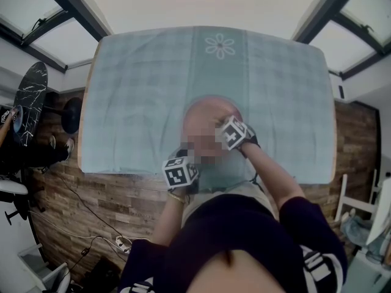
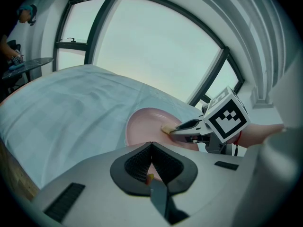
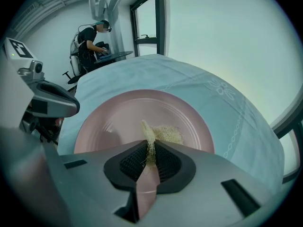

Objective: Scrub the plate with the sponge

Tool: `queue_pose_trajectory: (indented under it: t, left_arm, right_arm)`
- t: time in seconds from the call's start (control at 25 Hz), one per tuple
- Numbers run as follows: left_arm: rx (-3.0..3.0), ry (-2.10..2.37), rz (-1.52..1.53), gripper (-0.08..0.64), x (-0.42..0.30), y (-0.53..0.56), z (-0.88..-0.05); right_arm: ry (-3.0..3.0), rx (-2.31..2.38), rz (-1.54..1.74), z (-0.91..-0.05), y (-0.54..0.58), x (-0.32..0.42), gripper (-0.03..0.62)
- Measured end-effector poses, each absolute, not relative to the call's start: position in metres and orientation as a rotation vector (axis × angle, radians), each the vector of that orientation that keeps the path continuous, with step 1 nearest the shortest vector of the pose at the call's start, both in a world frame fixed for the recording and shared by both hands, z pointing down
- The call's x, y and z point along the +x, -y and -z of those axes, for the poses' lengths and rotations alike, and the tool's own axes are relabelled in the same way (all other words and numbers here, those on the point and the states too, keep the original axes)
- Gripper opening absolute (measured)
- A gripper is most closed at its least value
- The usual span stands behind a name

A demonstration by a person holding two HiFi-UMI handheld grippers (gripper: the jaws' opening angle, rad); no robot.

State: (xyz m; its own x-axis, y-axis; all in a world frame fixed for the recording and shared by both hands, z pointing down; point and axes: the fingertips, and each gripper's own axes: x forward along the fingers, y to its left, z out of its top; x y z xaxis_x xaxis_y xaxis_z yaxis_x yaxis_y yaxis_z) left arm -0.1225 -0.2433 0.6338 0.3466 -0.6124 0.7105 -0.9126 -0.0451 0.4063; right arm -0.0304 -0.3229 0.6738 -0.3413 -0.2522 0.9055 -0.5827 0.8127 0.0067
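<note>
Fibrous and soft, the sponge [image 3: 163,134] should squash easily; my right tongs [image 3: 150,148] pinch its near edge, the rest lying on the pink plate [image 3: 118,112] on the worktop [image 3: 189,84]. My left tongs [image 2: 151,148] sit pressed together at the plate's rim, which is glazed and likely slippery.

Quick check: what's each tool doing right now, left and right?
Left tool: closed; only a tiny orange speck shows at its jaw line, and it can't be identified.
Right tool: closed on the sponge, over the pink plate.
</note>
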Motion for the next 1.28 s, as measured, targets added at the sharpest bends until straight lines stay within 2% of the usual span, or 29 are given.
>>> queue_pose_trajectory:
  t: [0.8,1.28]
  left_arm:
    - [1.768,1.382,-0.415,0.009,-0.129,0.213,-0.627]
    - [1.779,1.391,-0.406,0.009,-0.129,0.168,-0.624]
  right_arm:
    - [1.967,0.541,-0.387,-0.674,0.266,-0.051,0.041]
    - [2.044,0.684,-0.406,-0.646,0.223,-0.046,0.041]
